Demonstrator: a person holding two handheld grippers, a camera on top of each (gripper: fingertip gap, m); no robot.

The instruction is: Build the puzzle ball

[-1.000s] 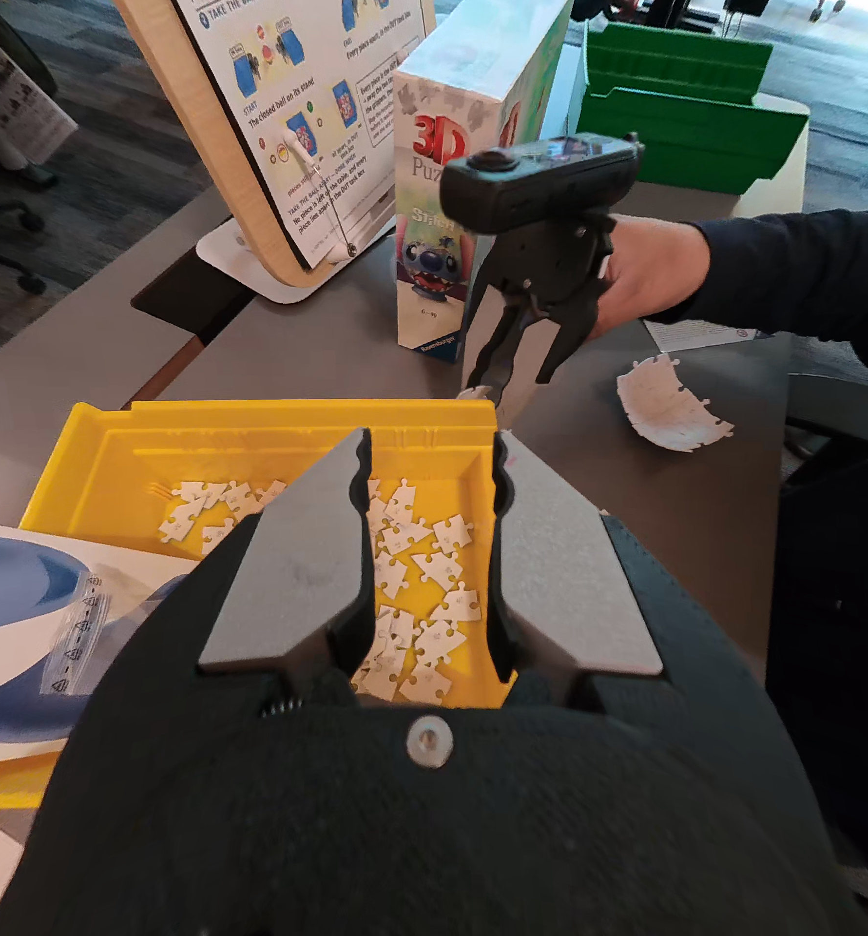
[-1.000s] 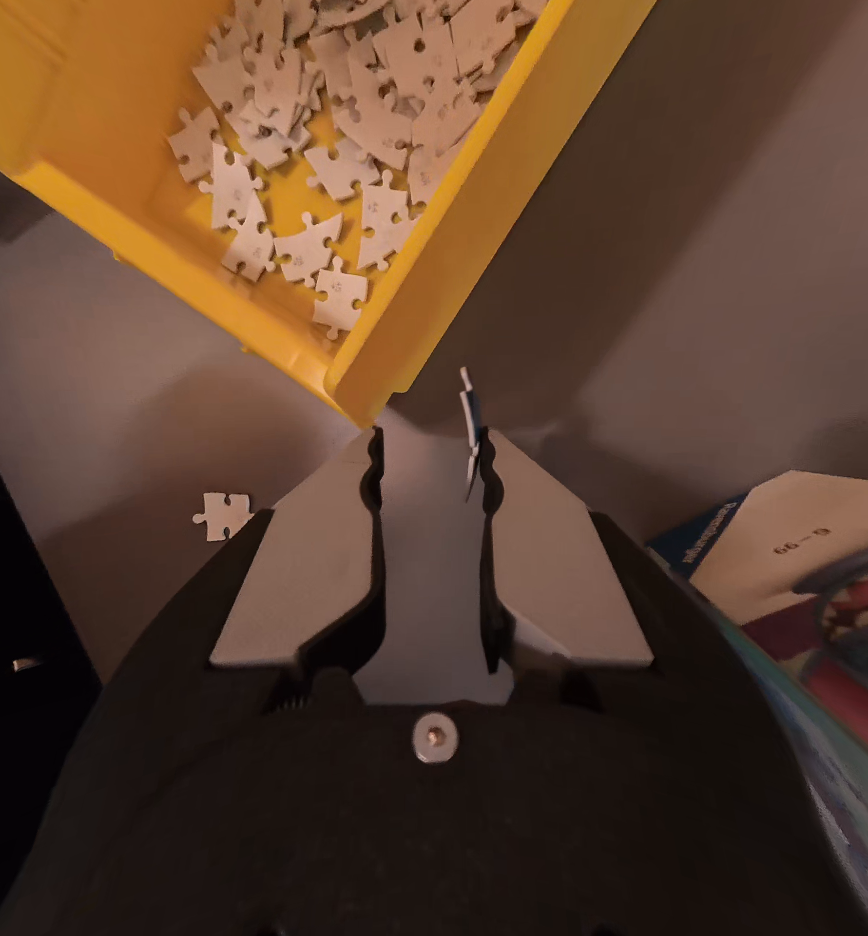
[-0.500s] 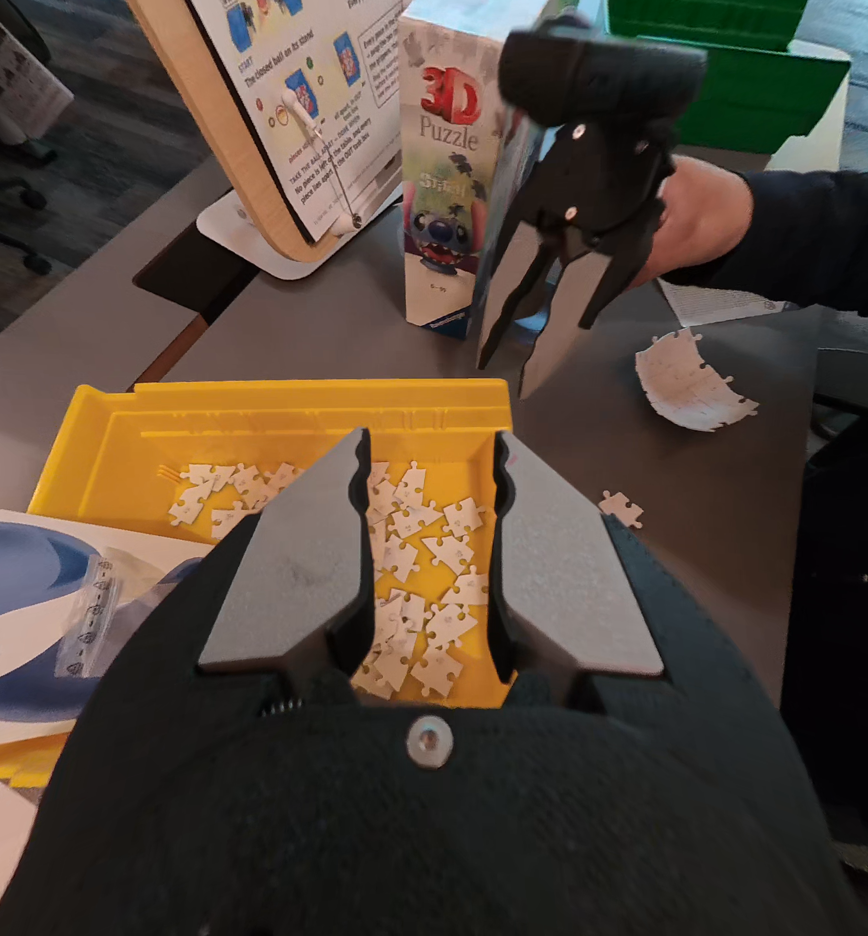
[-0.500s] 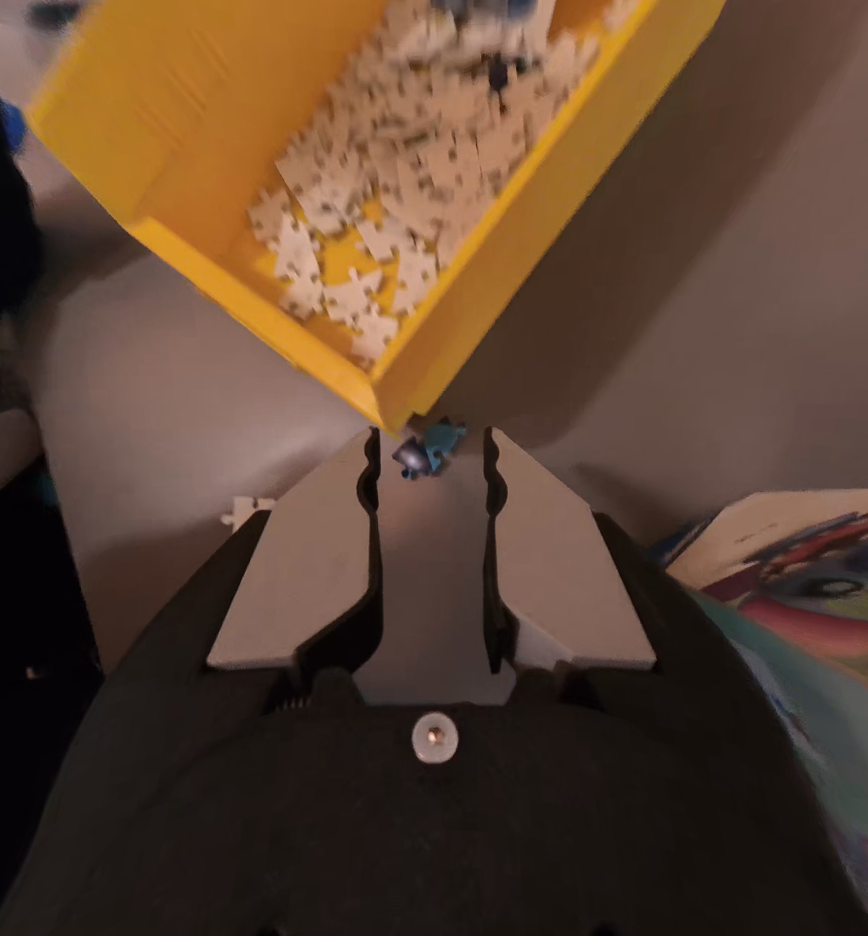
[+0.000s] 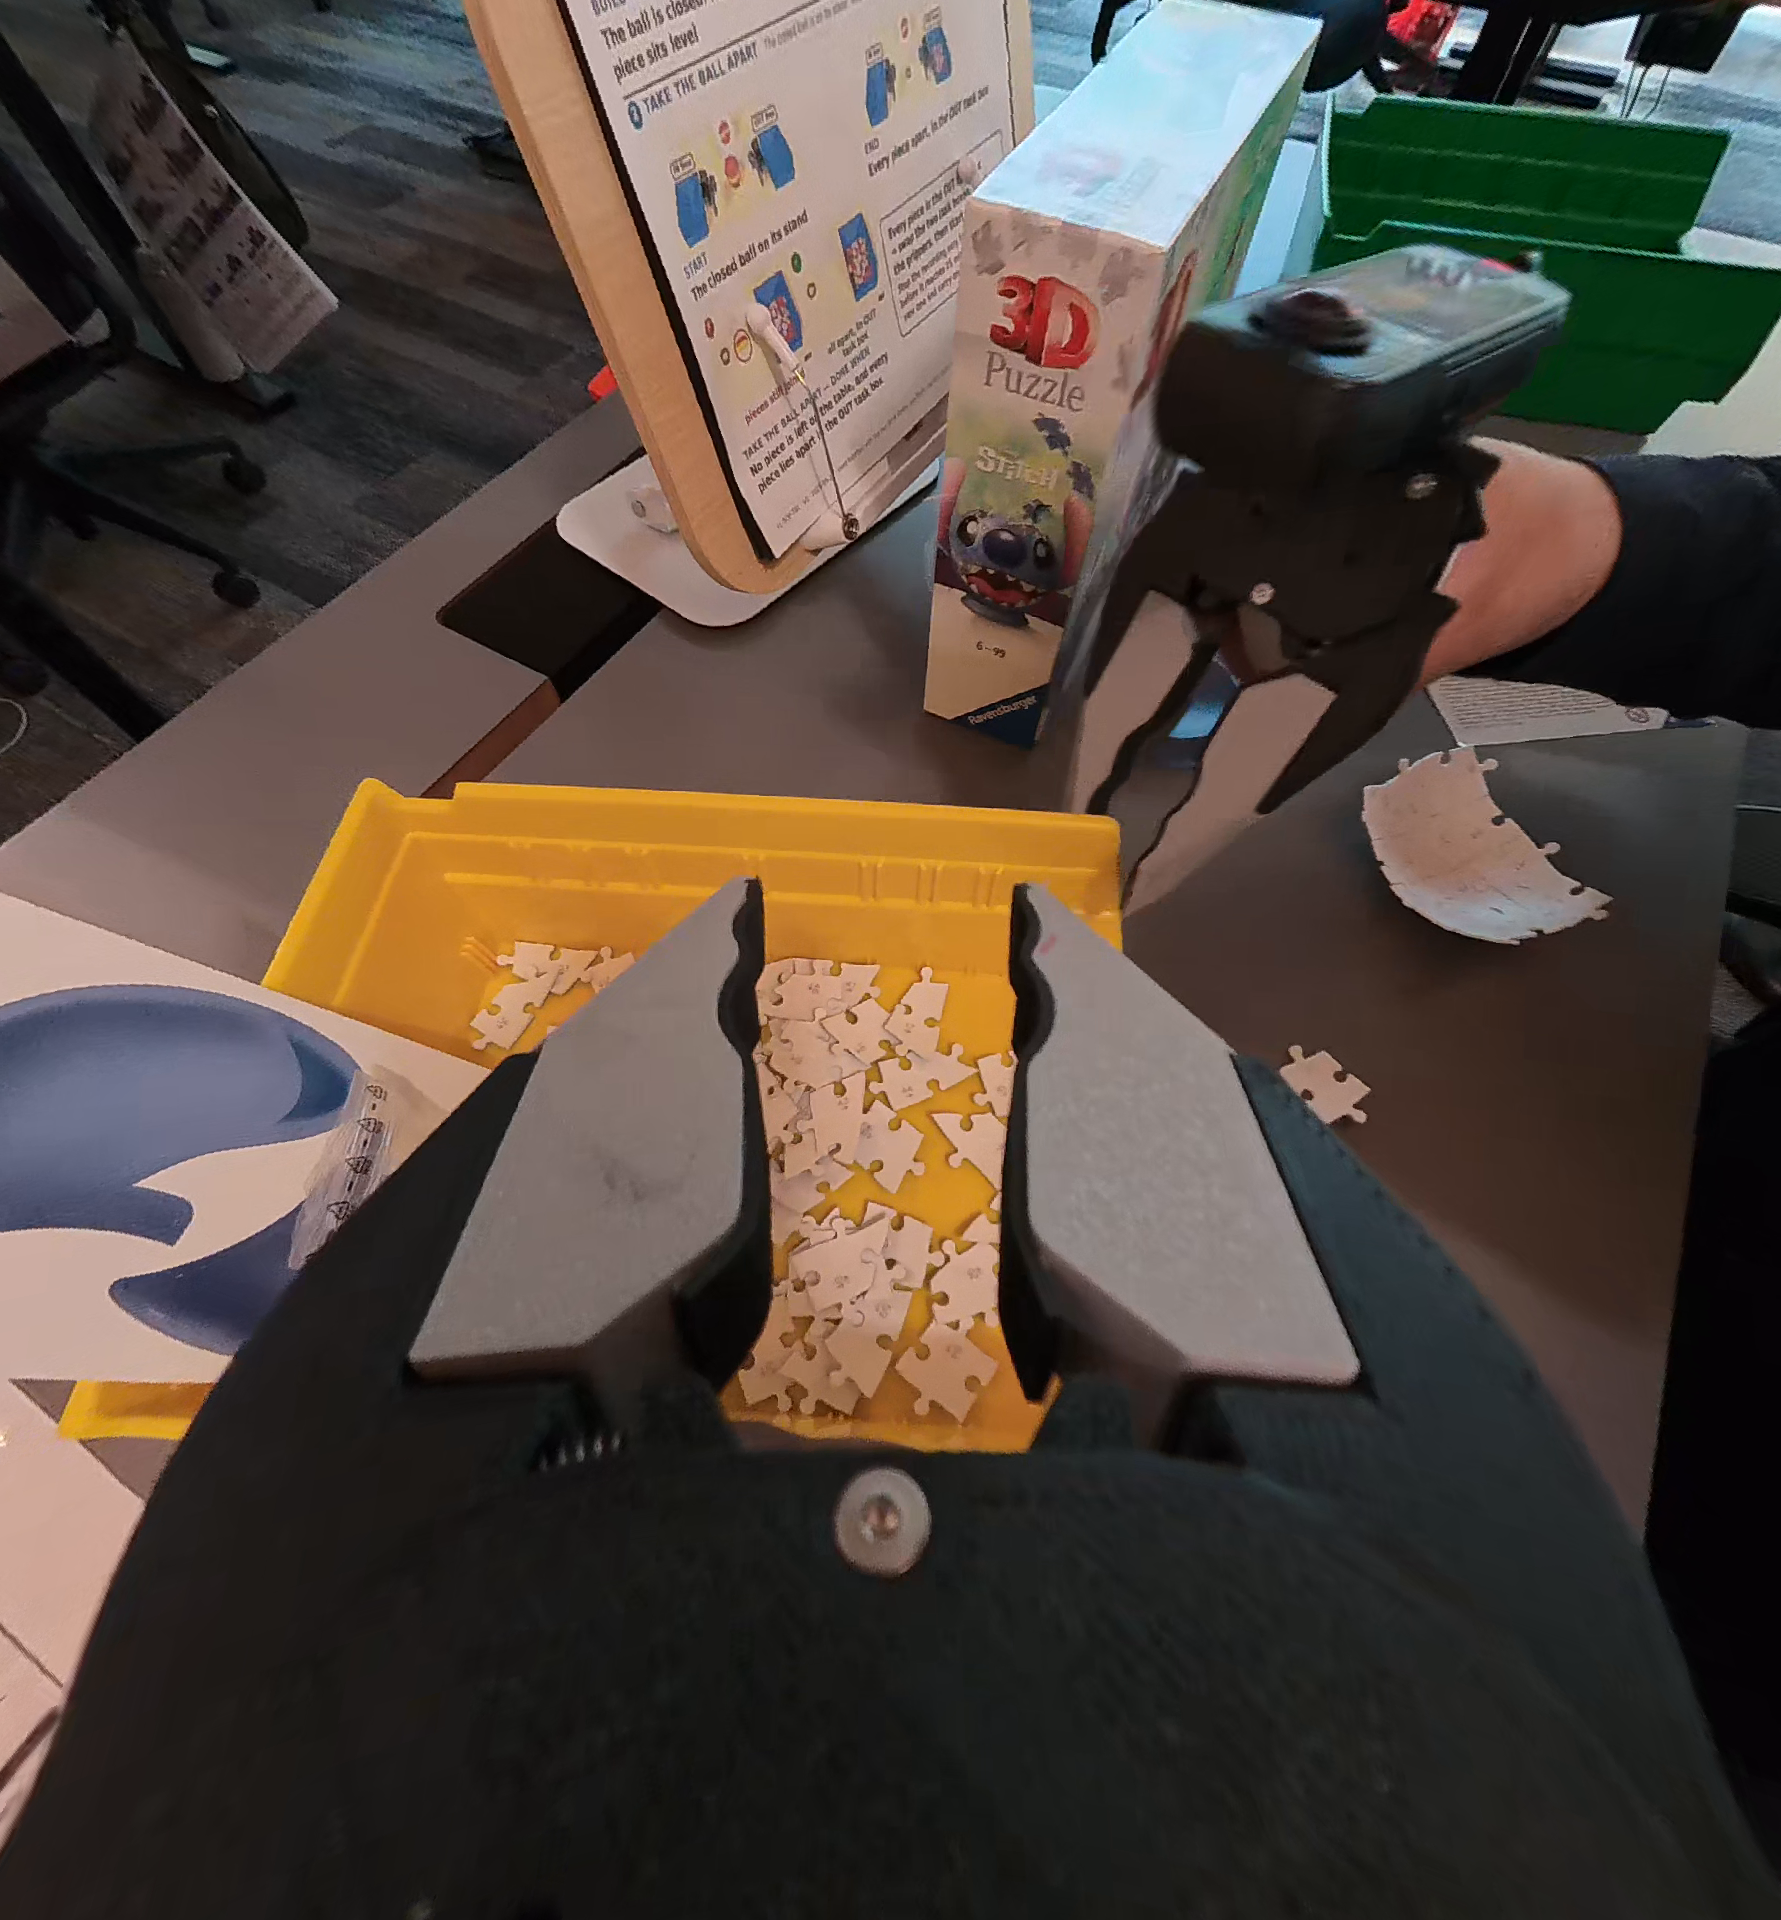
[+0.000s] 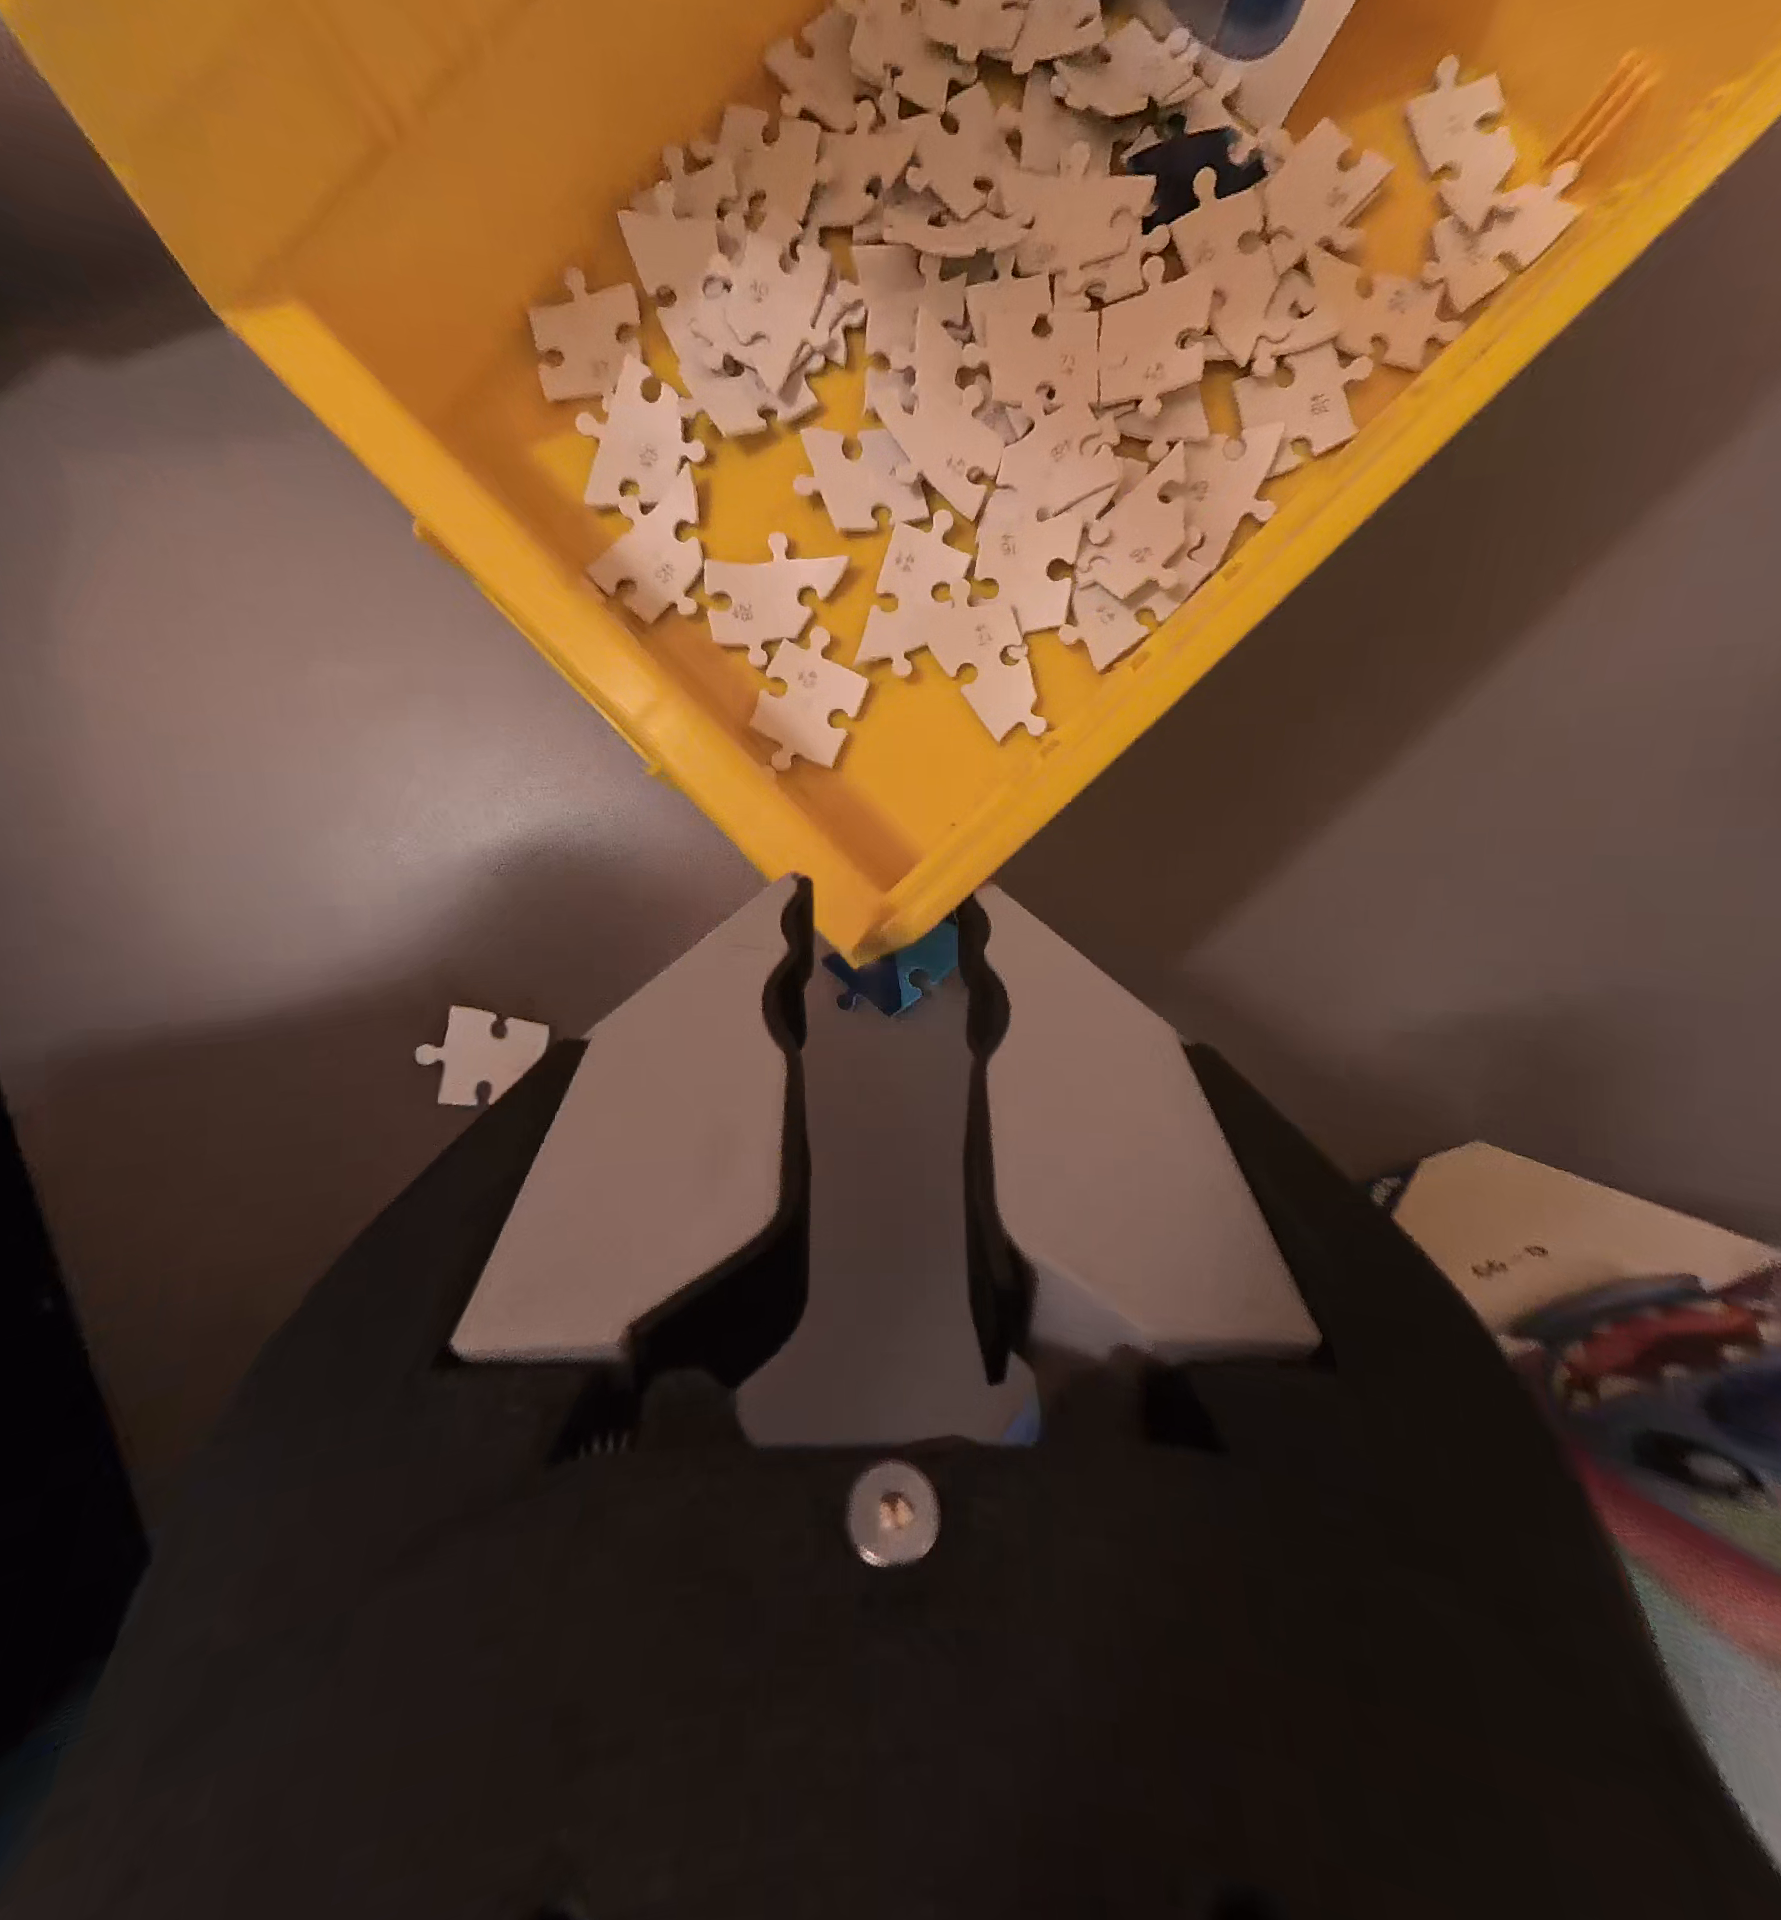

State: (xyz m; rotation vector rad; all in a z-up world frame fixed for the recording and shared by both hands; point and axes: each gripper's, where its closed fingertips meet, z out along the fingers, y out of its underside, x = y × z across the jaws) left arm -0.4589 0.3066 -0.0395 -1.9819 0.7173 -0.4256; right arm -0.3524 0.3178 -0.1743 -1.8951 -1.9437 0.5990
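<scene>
A yellow tray (image 5: pixel 574 842) holds several loose white-backed puzzle pieces (image 5: pixel 865 1143); it also shows in the right wrist view (image 6: pixel 377 343). My left gripper (image 5: pixel 884 904) is open and empty, hovering above the tray's near side. My right gripper (image 6: pixel 886 914) is open, pointing down at the tray's far right corner, and also shows in the left wrist view (image 5: pixel 1192 831). A blue puzzle piece (image 6: pixel 891 982) lies flat on the table between its fingertips, partly hidden by the tray corner. A curved joined section of the ball (image 5: pixel 1468 862) lies on the table at right.
A single loose white piece (image 5: pixel 1327 1086) lies right of the tray, also seen in the right wrist view (image 6: pixel 475 1055). The puzzle box (image 5: pixel 1052 468) stands behind the tray beside an instruction board (image 5: pixel 761 260). Green bins (image 5: pixel 1540 260) sit at the back. A printed sheet (image 5: pixel 117 1143) covers the tray's left. There is about 20 cm between the tips of the two grippers. To reach the ball (image 5: pixel 1468 862) in a straight line is about 20 cm for my right fingers, about 35 cm for my left.
The piece that stood edge-on at my right finger now lies blue face up on the table. My right gripper rose, then came back down at the tray corner, its gap slightly narrower. The left barely moved.
</scene>
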